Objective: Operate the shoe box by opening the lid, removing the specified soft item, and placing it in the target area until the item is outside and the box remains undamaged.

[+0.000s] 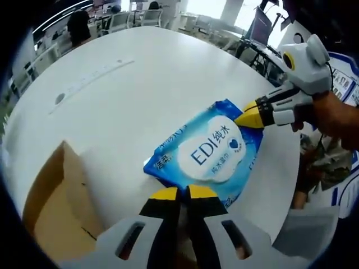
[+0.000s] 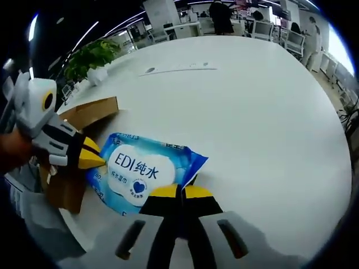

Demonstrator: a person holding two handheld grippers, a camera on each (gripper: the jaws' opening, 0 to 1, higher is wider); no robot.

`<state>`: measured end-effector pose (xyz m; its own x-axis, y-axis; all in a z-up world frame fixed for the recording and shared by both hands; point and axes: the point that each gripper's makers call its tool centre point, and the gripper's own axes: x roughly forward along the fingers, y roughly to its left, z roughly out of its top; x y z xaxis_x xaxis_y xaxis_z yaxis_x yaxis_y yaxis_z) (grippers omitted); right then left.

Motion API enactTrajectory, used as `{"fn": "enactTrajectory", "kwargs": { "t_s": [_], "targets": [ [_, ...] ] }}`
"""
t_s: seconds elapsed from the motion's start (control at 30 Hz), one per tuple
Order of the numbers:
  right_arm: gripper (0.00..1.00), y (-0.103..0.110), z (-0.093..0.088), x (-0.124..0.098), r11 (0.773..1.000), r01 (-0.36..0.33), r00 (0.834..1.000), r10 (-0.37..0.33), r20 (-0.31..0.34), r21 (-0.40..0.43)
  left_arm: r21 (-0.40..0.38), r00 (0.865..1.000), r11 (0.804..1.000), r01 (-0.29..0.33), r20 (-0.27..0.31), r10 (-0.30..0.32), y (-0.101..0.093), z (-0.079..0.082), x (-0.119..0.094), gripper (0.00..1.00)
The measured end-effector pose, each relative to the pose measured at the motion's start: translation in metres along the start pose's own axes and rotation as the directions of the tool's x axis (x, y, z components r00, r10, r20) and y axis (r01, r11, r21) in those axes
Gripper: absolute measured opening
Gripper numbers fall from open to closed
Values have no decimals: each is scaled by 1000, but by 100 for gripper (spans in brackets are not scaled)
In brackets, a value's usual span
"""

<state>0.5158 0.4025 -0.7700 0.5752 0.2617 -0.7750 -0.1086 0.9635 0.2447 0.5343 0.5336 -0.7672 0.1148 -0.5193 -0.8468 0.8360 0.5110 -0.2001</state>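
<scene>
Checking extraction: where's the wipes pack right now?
The wipes pack lies on the white table, outside the cardboard box, pinched at opposite ends by both grippers' jaws.

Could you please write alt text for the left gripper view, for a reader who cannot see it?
A blue wipes pack lies on a white table, pinched at opposite ends by the shut left gripper at the bottom and the shut right gripper, which enters from the right. An open cardboard box sits beside the pack at lower left.
</scene>
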Motion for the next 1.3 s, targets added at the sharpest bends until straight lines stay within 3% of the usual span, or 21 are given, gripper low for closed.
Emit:
{"fn": "enactTrajectory", "kwargs": {
  "t_s": [0.17, 0.3, 0.4, 0.7, 0.93, 1.3],
  "targets": [
    [9, 0, -1, -4, 1000, 8, 1000, -8, 16, 7, -5, 1000, 1000, -1, 15, 1, -1, -3, -4, 6],
    [16, 3, 2, -13, 1000, 12, 998, -13, 55, 16, -74, 996, 997, 22, 88, -15, -3, -1, -9, 11],
    [18, 5, 3, -20, 1000, 22, 997, -23, 71, 19, -64, 991, 998, 28, 136, -19, -8, -1, -19, 14],
    [19, 15, 1, -41, 999, 40, 995, -41, 90, 10, -33, 983, 999, 8, 182, -2, -21, 1, -48, 20],
    [19, 27, 0, -60, 998, 65, 992, -65, 106, 7, -13, 985, 1000, 17, 174, -14, -30, -13, -64, 22],
    [19, 63, -10, -77, 997, 80, 990, -79, 116, -6, -29, 981, 999, -27, 190, 32, -15, -43, -107, 21]
  ]
}}
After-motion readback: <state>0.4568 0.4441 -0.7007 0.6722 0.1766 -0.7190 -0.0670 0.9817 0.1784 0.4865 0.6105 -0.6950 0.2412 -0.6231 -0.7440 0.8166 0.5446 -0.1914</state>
